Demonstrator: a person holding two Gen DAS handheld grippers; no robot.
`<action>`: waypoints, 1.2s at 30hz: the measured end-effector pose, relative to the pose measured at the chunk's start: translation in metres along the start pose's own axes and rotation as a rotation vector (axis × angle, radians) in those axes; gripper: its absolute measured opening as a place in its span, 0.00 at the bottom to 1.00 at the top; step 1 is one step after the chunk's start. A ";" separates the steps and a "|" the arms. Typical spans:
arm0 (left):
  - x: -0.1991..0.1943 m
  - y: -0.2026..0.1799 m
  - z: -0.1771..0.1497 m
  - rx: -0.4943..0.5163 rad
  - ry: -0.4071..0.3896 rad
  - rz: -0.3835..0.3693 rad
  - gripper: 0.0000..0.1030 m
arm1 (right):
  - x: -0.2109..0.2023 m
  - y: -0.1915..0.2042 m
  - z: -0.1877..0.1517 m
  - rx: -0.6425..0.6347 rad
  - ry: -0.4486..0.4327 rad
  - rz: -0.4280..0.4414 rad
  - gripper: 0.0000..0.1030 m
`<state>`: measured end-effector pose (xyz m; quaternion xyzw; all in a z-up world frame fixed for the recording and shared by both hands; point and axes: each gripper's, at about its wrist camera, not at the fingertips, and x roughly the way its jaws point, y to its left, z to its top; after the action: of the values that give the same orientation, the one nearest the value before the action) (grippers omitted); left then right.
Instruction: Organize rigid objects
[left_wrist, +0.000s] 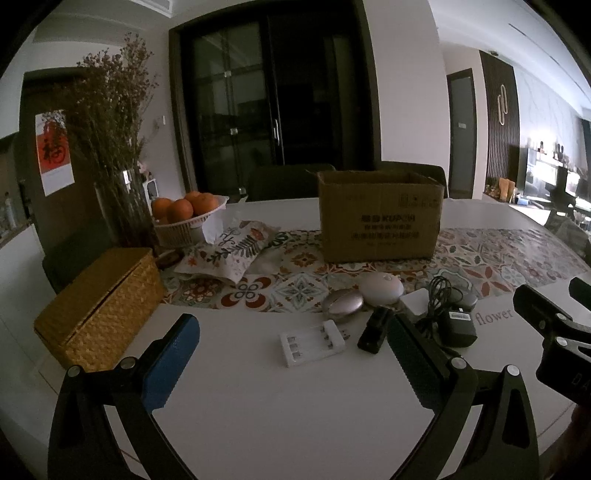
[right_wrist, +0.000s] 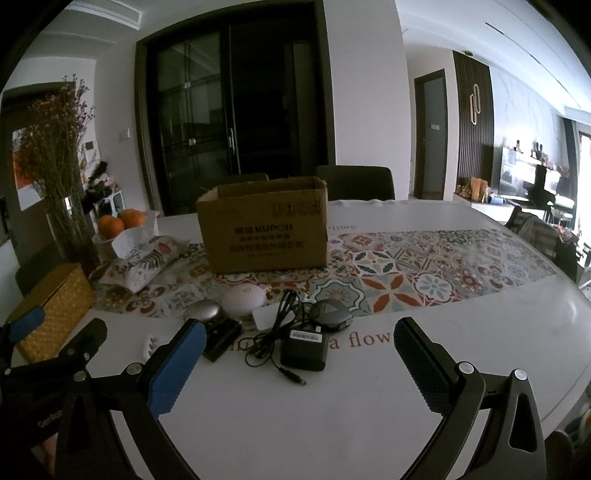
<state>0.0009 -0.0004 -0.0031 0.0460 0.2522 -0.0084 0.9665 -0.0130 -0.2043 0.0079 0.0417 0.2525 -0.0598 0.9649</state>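
A white table (left_wrist: 295, 424) with a patterned runner (left_wrist: 517, 254) along its middle holds a cluster of small rigid items near the front edge. None appears sorted yet, so the task looks to be at its start.

The left tongs (left_wrist: 291, 354) hover over the near edge, released and holding nothing. The right tongs (right_wrist: 299, 365) hover beside them, also released and empty.

Between the two lie a white battery charger (left_wrist: 312, 343), a small black block (left_wrist: 375, 330), a silver oval (left_wrist: 341, 304), a white round puck (left_wrist: 380, 290), a white flat card (left_wrist: 419, 302), a dark round device (right_wrist: 330, 314) and a black power adapter (right_wrist: 304, 349) with its loose cord (right_wrist: 275, 332). They sit close together, some touching.

An open cardboard box (right_wrist: 264, 230) stands on the runner behind them, probably the place for them; its inside is hidden.

At the left edge sit a woven basket (left_wrist: 99, 306), a floral pouch (left_wrist: 229, 254), a bowl of oranges (left_wrist: 188, 214) and a vase of dried flowers (left_wrist: 114, 155). The right half of the table and the near edge offer open room; the cord could snag neighbours.
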 end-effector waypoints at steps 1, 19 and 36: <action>0.000 0.000 0.000 0.000 0.000 -0.001 1.00 | 0.000 0.000 0.000 0.001 0.000 0.001 1.00; 0.001 0.001 -0.001 -0.005 0.009 -0.007 1.00 | 0.000 0.000 0.000 -0.001 -0.001 -0.001 1.00; 0.001 0.002 -0.001 -0.008 0.009 -0.007 1.00 | 0.000 0.001 0.000 -0.002 -0.002 -0.001 1.00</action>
<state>0.0016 0.0019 -0.0043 0.0413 0.2570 -0.0106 0.9655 -0.0125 -0.2036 0.0079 0.0404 0.2518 -0.0599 0.9651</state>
